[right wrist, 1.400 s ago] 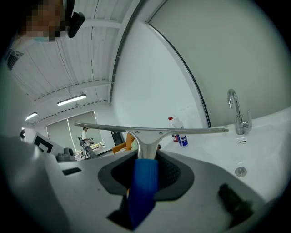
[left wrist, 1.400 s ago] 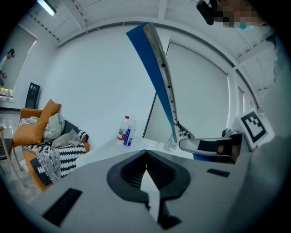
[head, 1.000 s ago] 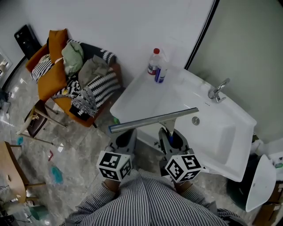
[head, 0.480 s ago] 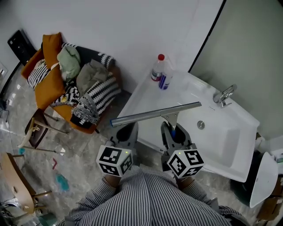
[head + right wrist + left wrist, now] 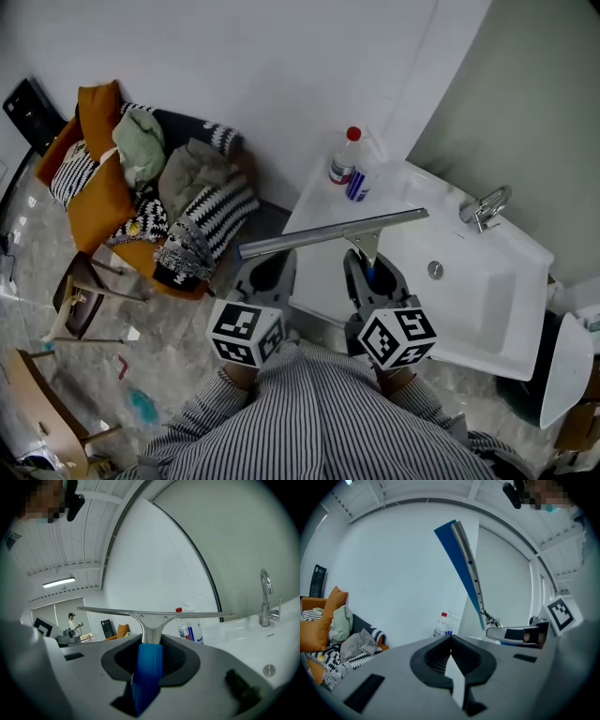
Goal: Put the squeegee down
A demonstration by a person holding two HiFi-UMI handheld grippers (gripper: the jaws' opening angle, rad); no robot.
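Blue-handled squeegee point(image 5: 334, 232), metal blade: handle clamped between the jaws of the right gripper point(image 5: 372, 274). It is held off the surfaces with its blade about level, running left to right over the near left edge of the white sink point(image 5: 487, 319). Left gripper point(image 5: 265, 278): jaws together and empty, just left of the right one. Red-capped bottle point(image 5: 345, 159) and spray bottle point(image 5: 362, 180): far left corner of the sink ledge. Chair point(image 5: 94, 202) heaped with clothes: far left.

No legible text or numbers anywhere, the bottle label point(image 5: 344, 171) too small and blurred.
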